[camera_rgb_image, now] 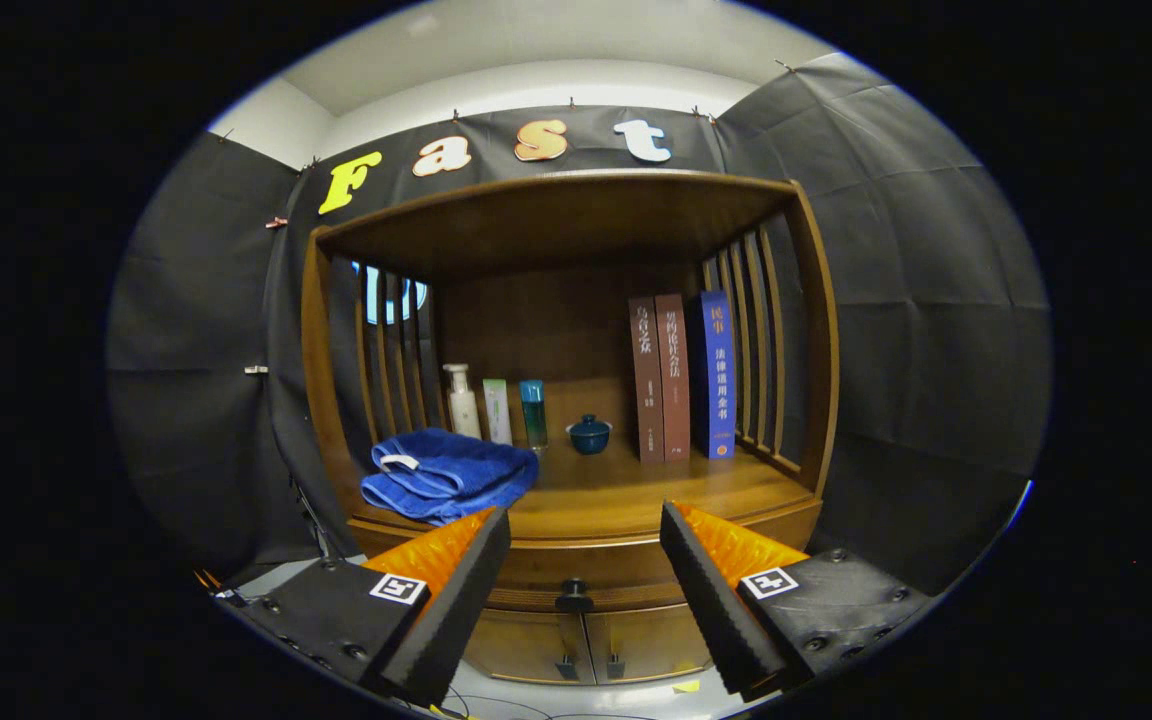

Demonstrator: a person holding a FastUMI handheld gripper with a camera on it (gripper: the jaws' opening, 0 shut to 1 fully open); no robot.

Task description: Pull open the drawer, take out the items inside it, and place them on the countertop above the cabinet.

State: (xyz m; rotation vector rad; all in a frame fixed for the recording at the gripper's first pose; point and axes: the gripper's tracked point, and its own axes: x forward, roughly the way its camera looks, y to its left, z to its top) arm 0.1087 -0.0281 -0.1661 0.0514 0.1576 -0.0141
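On the countertop (636, 490) of the wooden cabinet (576, 560) ahead of you, things run left to right like this: a folded blue towel (441, 478) lies at the near left corner, partly behind your left finger. Beyond it, against the back panel, stand a white pump bottle (460, 400), a pale green tube (497, 410) just beside it, and a teal bottle (533, 412) next along. A small dark blue lidded cup (589, 435) sits near the middle, apart from the bottles. To its right three books stand upright and touching: two brown books (660, 378) and then a blue book (717, 374), close to the slatted right side of the shelf frame.

Below the countertop, the drawer (576, 572) is closed, its front flush with the cabinet. Its dark knob (574, 596) shows in the gap between your fingers, roughly centred and a little beyond their tips. What is inside the drawer is hidden. Under the drawer, two cabinet doors (581, 645) meet at the middle, each with a small dark handle.

Your gripper (584, 520) is held wide apart, fingers spread to either side of the knob and touching nothing. It hovers in front of the cabinet, pointed at the drawer front.
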